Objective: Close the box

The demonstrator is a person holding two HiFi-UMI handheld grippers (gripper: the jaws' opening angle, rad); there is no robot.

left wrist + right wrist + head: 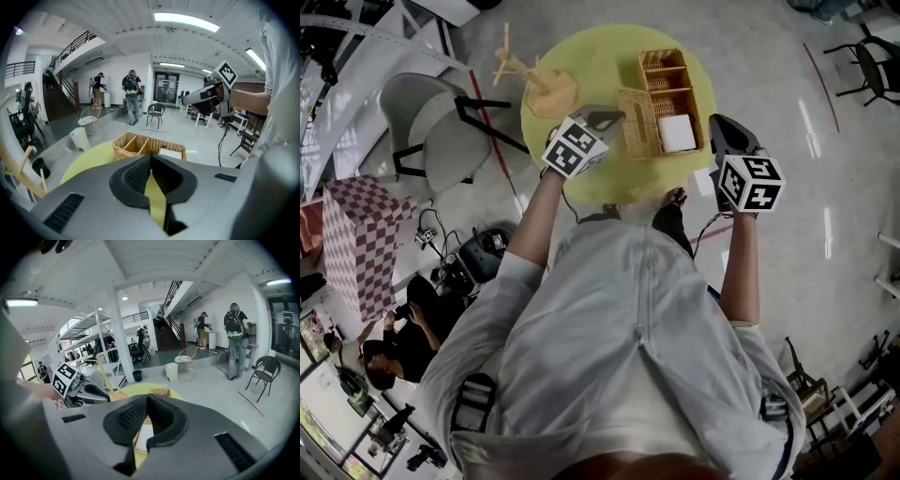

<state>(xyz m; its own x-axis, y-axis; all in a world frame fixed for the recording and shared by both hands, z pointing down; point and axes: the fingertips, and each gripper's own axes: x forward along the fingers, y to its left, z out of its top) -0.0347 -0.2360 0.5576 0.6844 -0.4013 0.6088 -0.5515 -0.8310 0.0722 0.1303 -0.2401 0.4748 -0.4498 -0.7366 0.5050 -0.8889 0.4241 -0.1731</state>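
Observation:
An open wicker box (664,77) with dividers stands on the round yellow table (600,56), its wicker lid (637,122) lying flat towards the left. A white block (677,133) rests in the near end of the box. My left gripper (612,118) hovers just left of the lid, jaws shut with nothing between them. My right gripper (720,126) hangs just right of the box, jaws together and empty. In the left gripper view the box (140,144) lies beyond the shut gripper (150,157). The right gripper view shows the box (160,392) past its gripper (147,397).
A wooden stand (517,66) and a tan lump (555,94) sit on the table's left side. A grey chair (431,131) and a checkered box (361,244) stand on the floor to the left. A seated person (394,347) is at lower left.

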